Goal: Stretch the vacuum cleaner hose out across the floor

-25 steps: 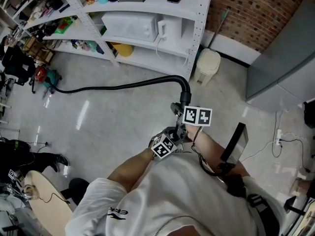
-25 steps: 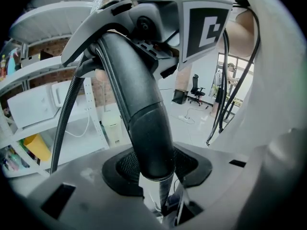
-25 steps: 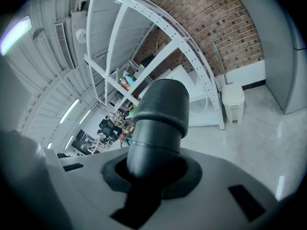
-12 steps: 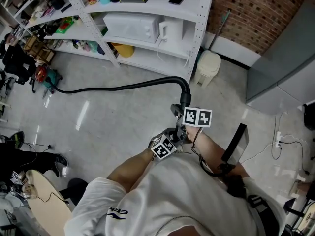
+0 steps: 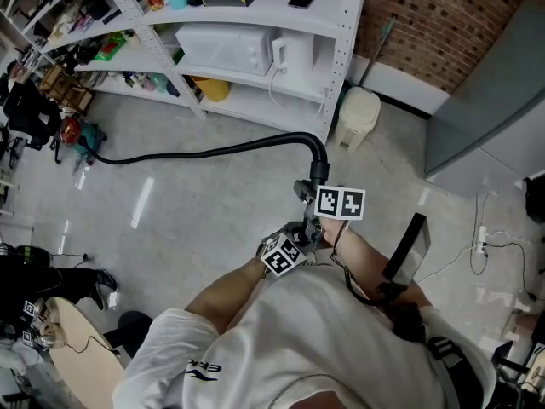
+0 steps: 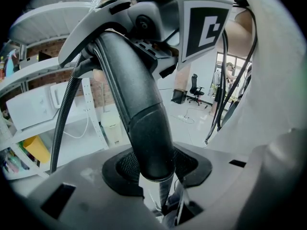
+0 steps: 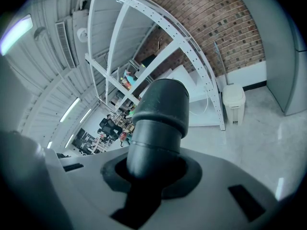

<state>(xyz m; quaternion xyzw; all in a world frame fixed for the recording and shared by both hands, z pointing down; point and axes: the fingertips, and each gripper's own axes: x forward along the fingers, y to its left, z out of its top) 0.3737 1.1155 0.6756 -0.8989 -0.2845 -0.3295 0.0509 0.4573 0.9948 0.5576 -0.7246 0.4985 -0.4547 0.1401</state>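
A black vacuum hose (image 5: 204, 151) runs over the grey floor from a vacuum cleaner (image 5: 83, 136) by the shelves at the left, then bends up in a curved rigid end (image 5: 319, 160) in front of me. My right gripper (image 5: 312, 191) is shut on that end just below the bend; in the right gripper view the thick black cuff (image 7: 159, 123) fills its jaws (image 7: 148, 171). My left gripper (image 5: 300, 232) is shut on the tube lower down, and the left gripper view shows the black tube (image 6: 144, 128) seated between its pads (image 6: 156, 169), with the ribbed hose (image 6: 61, 123) beside it.
White metal shelving (image 5: 255, 49) with a microwave stands along the far side. A small white bin (image 5: 358, 113) sits by a brick wall (image 5: 443, 24). A grey cabinet (image 5: 494, 109) is at the right. Cables (image 5: 477, 245) lie on the floor at the right, and a round table (image 5: 72, 348) is at the lower left.
Both grippers and the hose stay where they were. Only a person's foot at the left edge has shifted.
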